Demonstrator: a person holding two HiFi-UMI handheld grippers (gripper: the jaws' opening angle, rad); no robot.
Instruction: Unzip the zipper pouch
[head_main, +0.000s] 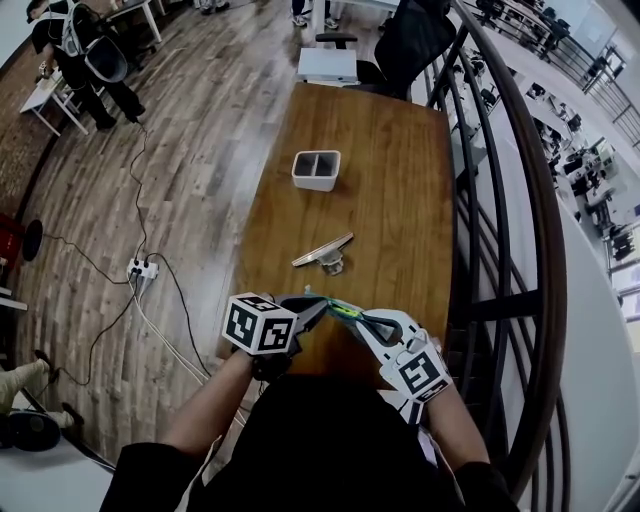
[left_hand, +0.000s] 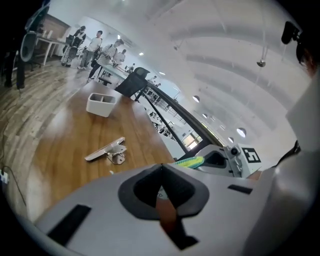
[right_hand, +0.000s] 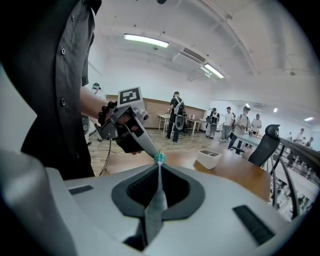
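Observation:
The zipper pouch (head_main: 343, 309), green and teal, hangs between my two grippers above the table's near edge. My left gripper (head_main: 318, 308) is shut on a small brownish tab of it (left_hand: 165, 210), maybe the zipper pull; I cannot tell for sure. My right gripper (head_main: 358, 318) is shut on a thin grey-teal strip of the pouch (right_hand: 156, 202), seen edge-on. In the right gripper view the left gripper (right_hand: 156, 152) meets the pouch's teal end (right_hand: 159, 158). In the left gripper view the pouch's green-yellow edge (left_hand: 190, 161) shows beside the right gripper (left_hand: 220, 159).
A white two-compartment container (head_main: 316, 169) stands mid-table on the wooden table (head_main: 400, 200). A flat metal clip-like piece (head_main: 323, 252) lies between it and the grippers. A black railing (head_main: 520, 230) runs along the table's right side. A chair (head_main: 410, 40) stands at the far end.

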